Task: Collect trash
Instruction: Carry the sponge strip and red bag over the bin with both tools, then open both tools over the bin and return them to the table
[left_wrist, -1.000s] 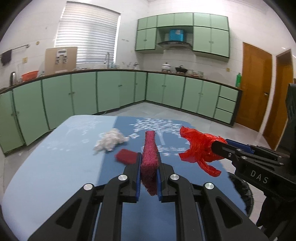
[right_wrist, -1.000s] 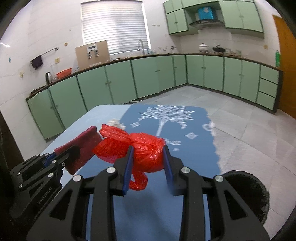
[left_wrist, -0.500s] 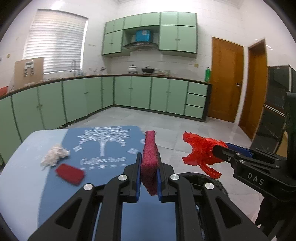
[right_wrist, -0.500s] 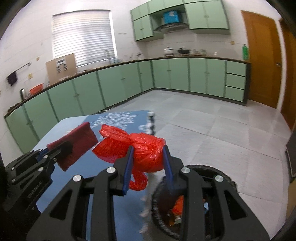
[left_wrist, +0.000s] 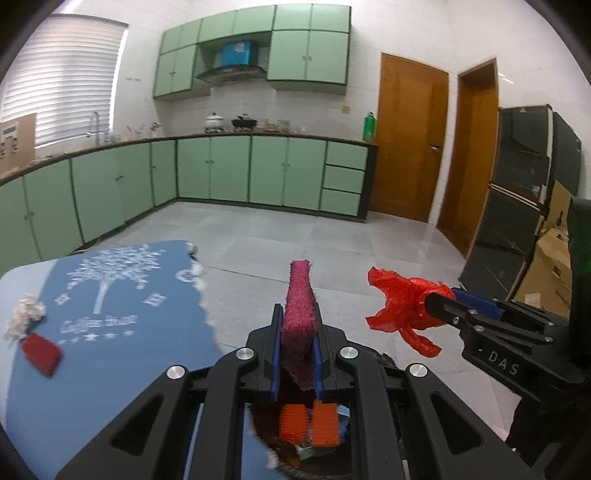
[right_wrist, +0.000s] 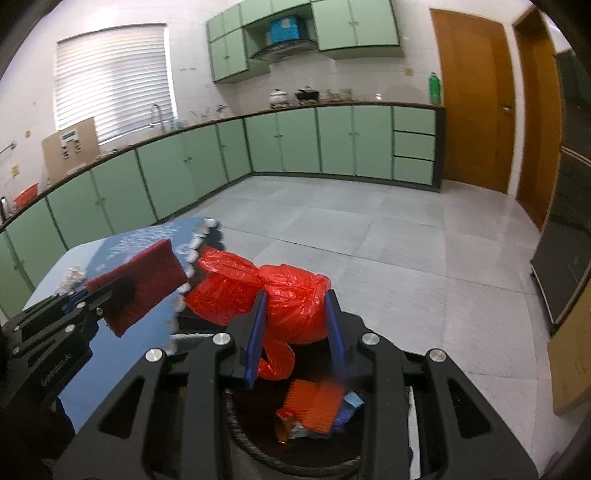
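Left tongs (left_wrist: 297, 354): you have them clamped on a dark-red scouring pad (left_wrist: 298, 325), standing on edge between the blue pads, over the mouth of the bin (left_wrist: 384, 360).
Right tongs (right_wrist: 295, 332): you have them clamped on a knotted red plastic bag (right_wrist: 291, 310), its loose tail hanging toward the bin below.
Bin: the black bin on the floor just beside the bench (left_wrist: 110, 387) already holds orange brush-like pieces (right_wrist: 314, 404) and wrappers.
Left on the bench: a small red pad (left_wrist: 41, 352) and a white crumpled wad (left_wrist: 24, 319), both well apart from the tongs.
Risk, release point: the pad sits near the rim's far side, judging by the left wrist view; let go too far forward and it could land on the floor tiles.
Risk, snagging: the bag's thin film may cling to a blue pad when you part the right tongs, then drop off-centre.
Risk, crowding: both tongs hang close together over one opening; a simultaneous drop could knock bag against pad.
Risk, bounce: the stiff pad could glance off the pile inside and tip out.
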